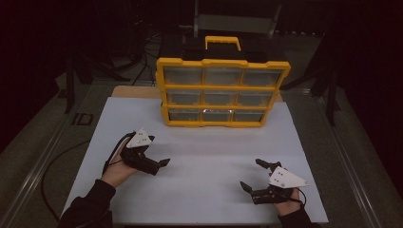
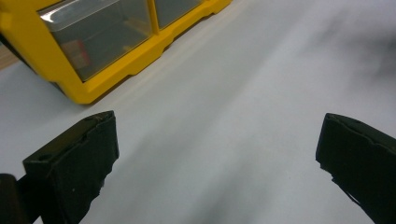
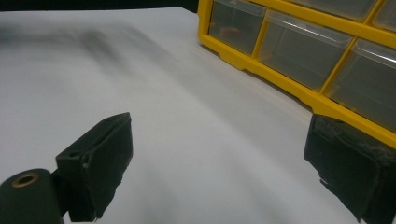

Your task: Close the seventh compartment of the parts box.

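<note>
The yellow drawer cabinet (image 1: 222,92) stands at the table's (image 1: 199,190) far edge, probably heavy and rigid (slick plastic drawers), best taken by its top handle (image 1: 222,42); left gripper (image 1: 161,164) and right gripper (image 1: 251,175) both spread, empty.

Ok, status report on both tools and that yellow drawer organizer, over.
Left tool open, empty, low over the white board. Right tool open, empty. Yellow drawer organizer upright at the far edge, all drawers shut, untouched. Nothing between the tools and it.
</note>
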A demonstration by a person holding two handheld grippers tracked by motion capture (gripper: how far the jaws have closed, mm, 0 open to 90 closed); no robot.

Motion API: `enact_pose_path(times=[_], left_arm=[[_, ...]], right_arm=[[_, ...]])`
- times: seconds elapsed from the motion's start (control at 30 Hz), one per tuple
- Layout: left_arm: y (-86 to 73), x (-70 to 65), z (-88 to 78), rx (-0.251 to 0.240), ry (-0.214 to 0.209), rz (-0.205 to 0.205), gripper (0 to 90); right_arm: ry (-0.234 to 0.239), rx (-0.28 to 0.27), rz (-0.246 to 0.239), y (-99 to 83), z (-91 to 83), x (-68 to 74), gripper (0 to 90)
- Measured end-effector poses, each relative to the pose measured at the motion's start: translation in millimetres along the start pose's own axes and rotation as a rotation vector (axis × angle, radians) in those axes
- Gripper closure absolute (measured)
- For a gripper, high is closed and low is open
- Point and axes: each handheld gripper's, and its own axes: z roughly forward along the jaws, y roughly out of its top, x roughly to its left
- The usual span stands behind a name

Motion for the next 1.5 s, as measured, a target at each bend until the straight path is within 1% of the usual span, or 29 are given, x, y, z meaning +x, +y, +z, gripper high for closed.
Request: enact_pose_path(times=[0.07,0.13,0.3,0.33,0.43,0.57,0.63,0.77,0.9,0.93,1.0,1.03,1.1,1.23,1.33,1.4,1.5], left_arm=[[-2.0,-0.4,-2.6,-0.006,0.001,-0.004,0.0],[-5.1,-0.7,-4.9,-0.010,0.005,0.000,0.0],[-15.3,0.0,-6.2,0.011,0.005,-0.013,0.0],[-17.4,-0.2,-7.1,0.016,0.011,-0.012,0.0],[-21.5,-0.9,-10.2,0.010,0.012,-0.017,0.0],[-26.4,-2.6,-14.7,0.014,0.016,-0.019,0.0],[-29.6,-3.5,-17.3,0.007,0.020,-0.028,0.0],[-36.6,-7.5,-21.3,-0.009,0.029,-0.034,0.0],[-43.6,-10.9,-25.9,-0.025,0.049,-0.038,0.0],[-46.0,-11.6,-25.9,-0.025,0.056,-0.042,0.0],[-51.3,-12.6,-25.4,-0.013,0.053,-0.049,0.0],[-54.6,-13.5,-25.3,-0.011,0.057,-0.053,0.0],[-58.6,-14.6,-25.6,-0.007,0.053,-0.058,0.0],[-66.0,-18.6,-26.2,-0.002,0.090,-0.063,0.0],[-72.1,-20.6,-24.6,0.009,0.100,-0.077,0.0],[-75.0,-21.7,-24.0,0.009,0.097,-0.083,0.0],[-79.5,-24.6,-23.0,-0.002,0.119,-0.080,0.0]], right_arm=[[0.000,-0.001,0.000,0.1,0.2,0.3,8.3],[-0.001,-0.001,-0.002,0.2,0.2,0.1,8.3],[-0.004,-0.003,0.006,-0.1,-0.4,-0.7,8.3],[-0.003,-0.003,0.006,0.0,-0.4,-0.6,8.3],[-0.003,-0.002,0.003,-0.2,0.1,-0.6,8.3],[-0.003,0.000,0.003,-0.9,0.7,-1.5,8.3],[-0.004,0.000,0.002,-1.1,0.9,-1.6,8.3],[-0.003,0.003,0.007,-0.9,0.8,-0.8,8.3],[-0.004,0.005,0.008,-1.0,0.9,-0.9,8.3],[-0.002,0.004,0.007,-1.0,1.1,-0.8,8.3],[-0.002,0.003,-0.006,-1.1,1.2,-1.1,8.3],[-0.004,0.003,-0.006,-1.1,1.1,-1.1,8.3],[-0.005,0.001,-0.001,-1.2,0.9,-0.9,8.3],[-0.003,0.002,-0.003,-1.2,1.2,-0.9,8.3],[-0.006,0.002,-0.007,-0.7,1.2,-0.5,8.3],[-0.008,0.003,-0.006,-0.5,0.0,-0.5,8.3],[-0.009,0.001,-0.002,-0.7,-0.1,-0.6,8.3]])
